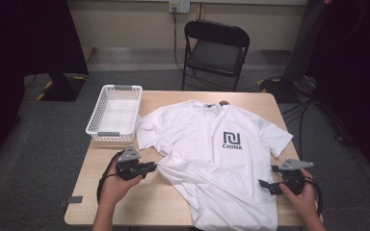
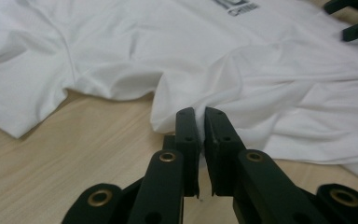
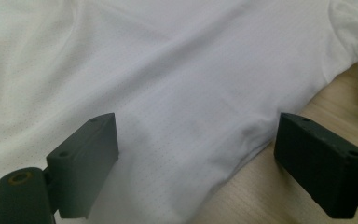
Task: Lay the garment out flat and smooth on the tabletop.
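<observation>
Lying rumpled, the white T-shirt (image 1: 212,159) is pinched by the left claw (image 2: 200,135); right claw (image 3: 196,163) gapes.

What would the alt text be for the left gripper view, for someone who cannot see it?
Two black jaws of the left gripper pinch a fold at the edge of a white cotton T-shirt spread over a light wooden table. The shirt's dark printed logo sits at the top, and the right gripper shows in the far corner.

The T-shirt (image 1: 212,159) runs off the bottom edge of the high view, its hem cut from sight. In the left gripper view, the print (image 2: 237,5) is clipped at the top edge. A small dark thing (image 1: 224,102) behind the collar is too small to tell.
</observation>
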Available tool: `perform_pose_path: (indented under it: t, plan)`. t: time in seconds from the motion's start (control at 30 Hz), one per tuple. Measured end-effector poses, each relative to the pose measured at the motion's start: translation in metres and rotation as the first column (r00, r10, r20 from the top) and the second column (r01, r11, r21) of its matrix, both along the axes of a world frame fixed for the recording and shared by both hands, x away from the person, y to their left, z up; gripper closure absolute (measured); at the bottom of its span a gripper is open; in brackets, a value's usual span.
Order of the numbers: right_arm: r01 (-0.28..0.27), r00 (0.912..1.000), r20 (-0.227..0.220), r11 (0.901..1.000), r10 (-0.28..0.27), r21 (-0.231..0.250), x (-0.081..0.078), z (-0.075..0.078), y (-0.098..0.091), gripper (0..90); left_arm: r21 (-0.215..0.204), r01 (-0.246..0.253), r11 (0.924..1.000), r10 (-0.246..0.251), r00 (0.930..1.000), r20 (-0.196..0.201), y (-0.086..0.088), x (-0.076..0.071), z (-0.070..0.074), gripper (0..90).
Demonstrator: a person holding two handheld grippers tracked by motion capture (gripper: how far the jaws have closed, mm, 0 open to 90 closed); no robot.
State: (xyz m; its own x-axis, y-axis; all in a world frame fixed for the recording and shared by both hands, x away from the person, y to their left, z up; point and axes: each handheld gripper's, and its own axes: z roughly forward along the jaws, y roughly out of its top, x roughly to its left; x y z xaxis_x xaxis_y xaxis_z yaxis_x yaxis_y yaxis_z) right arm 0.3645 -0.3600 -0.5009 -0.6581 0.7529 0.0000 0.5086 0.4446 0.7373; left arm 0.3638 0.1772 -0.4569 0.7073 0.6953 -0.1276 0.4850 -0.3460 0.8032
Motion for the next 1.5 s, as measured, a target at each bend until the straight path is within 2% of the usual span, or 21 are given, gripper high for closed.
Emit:
perform_pose_path:
  t: [0.07,0.17,0.3,0.33,0.37,0.4,0.47,0.5,0.57,0.63,0.67,0.8,0.93,1.0,1.07,1.1,1.23,1.3,1.37,1.47,1.5]
  plan:
    - [0.0,1.0,0.0,1.0,0.0,0.0,0.0,0.0,0.0,12.4,0.018,-0.028,0.9995,0.027,0.9993,0.025,-0.006,0.006,-0.007,86.2]
    - [0.0,1.0,0.0,1.0,0.0,0.0,0.0,0.0,0.0,12.4,0.033,-0.072,0.9969,0.069,0.9934,0.092,-0.015,0.014,-0.01,86.7]
    - [0.0,1.0,0.0,1.0,0.0,0.0,0.0,0.0,0.0,12.4,0.033,-0.16,0.9866,0.15,0.9691,0.196,-0.019,0.021,-0.009,86.7]
    - [0.0,1.0,0.0,1.0,0.0,0.0,0.0,0.0,0.0,12.4,0.046,-0.179,0.9829,0.166,0.9649,0.203,-0.02,0.022,-0.012,84.9]
    - [0.0,1.0,0.0,1.0,0.0,0.0,0.0,0.0,0.0,12.3,0.046,-0.179,0.9829,0.166,0.9649,0.203,-0.02,0.022,-0.012,83.7]
    - [0.0,1.0,0.0,1.0,0.0,0.0,0.0,0.0,0.0,12.4,0.062,-0.17,0.9835,0.157,0.9727,0.171,-0.02,0.024,-0.02,81.9]
    - [0.0,1.0,0.0,1.0,0.0,0.0,0.0,0.0,0.0,12.4,0.094,-0.154,0.9836,0.141,0.981,0.133,-0.021,0.024,-0.025,75.2]
    - [0.0,1.0,0.0,1.0,0.0,0.0,0.0,0.0,0.0,12.4,0.089,-0.151,0.9845,0.14,0.9827,0.122,-0.022,0.023,-0.025,73.8]
    - [0.0,1.0,0.0,1.0,0.0,0.0,0.0,0.0,0.0,12.4,0.067,-0.152,0.9862,0.145,0.9847,0.097,-0.023,0.017,-0.022,61.0]
    - [0.0,1.0,0.0,1.0,0.0,0.0,0.0,0.0,0.0,12.4,0.081,-0.163,0.9834,0.154,0.9825,0.105,-0.023,0.007,-0.017,50.1]
    - [0.0,1.0,0.0,1.0,0.0,0.0,0.0,0.0,0.0,12.4,0.086,-0.152,0.9846,0.145,0.9857,0.087,-0.023,0.003,-0.015,47.5]
    - [0.0,1.0,0.0,1.0,0.0,0.0,0.0,0.0,0.0,12.4,0.091,-0.155,0.9837,0.152,0.9877,0.038,-0.023,-0.017,-0.01,50.5]
    - [-0.002,1.0,0.0,1.0,0.002,0.0,0.0,0.0,0.0,12.4,0.116,-0.153,0.9813,0.147,0.9873,0.061,-0.027,-0.036,-0.009,45.9]
    - [-0.002,1.0,0.0,1.0,0.002,0.0,0.0,0.0,0.0,12.4,0.102,-0.113,0.9883,0.11,0.9933,0.035,-0.034,-0.041,-0.012,46.0]
    - [-0.002,1.0,0.0,1.0,0.002,0.0,0.0,0.0,0.0,12.4,0.104,-0.085,0.9909,0.083,0.9962,0.027,-0.042,-0.041,-0.016,46.2]
    - [-0.002,1.0,0.0,1.0,0.002,0.0,0.0,0.0,0.0,12.4,0.099,-0.075,0.9922,0.074,0.9972,0.01,-0.047,-0.04,-0.018,48.5]
    - [-0.002,1.0,0.0,1.0,0.002,0.0,0.0,0.0,0.0,12.4,0.098,-0.033,0.9946,0.034,0.9994,-0.009,-0.064,-0.038,-0.023,55.6]
    - [-0.002,1.0,0.0,1.0,0.002,0.0,0.0,0.0,0.0,12.4,0.085,-0.003,0.9964,0.003,1.0,0.0,-0.073,-0.041,-0.023,55.4]
    - [-0.002,1.0,0.0,1.0,0.002,0.0,0.0,0.0,0.0,12.4,0.083,0.03,0.9961,-0.029,0.9995,-0.01,-0.081,-0.043,-0.025,54.8]
    - [-0.002,1.0,0.0,1.0,0.002,0.0,0.0,0.0,0.0,12.4,0.114,0.048,0.9924,-0.046,0.9988,-0.017,-0.088,-0.043,-0.031,53.1]
    - [-0.002,1.0,0.0,1.0,0.002,0.0,0.0,0.0,0.0,12.4,0.11,0.05,0.9927,-0.048,0.9985,-0.025,-0.089,-0.043,-0.033,53.2]
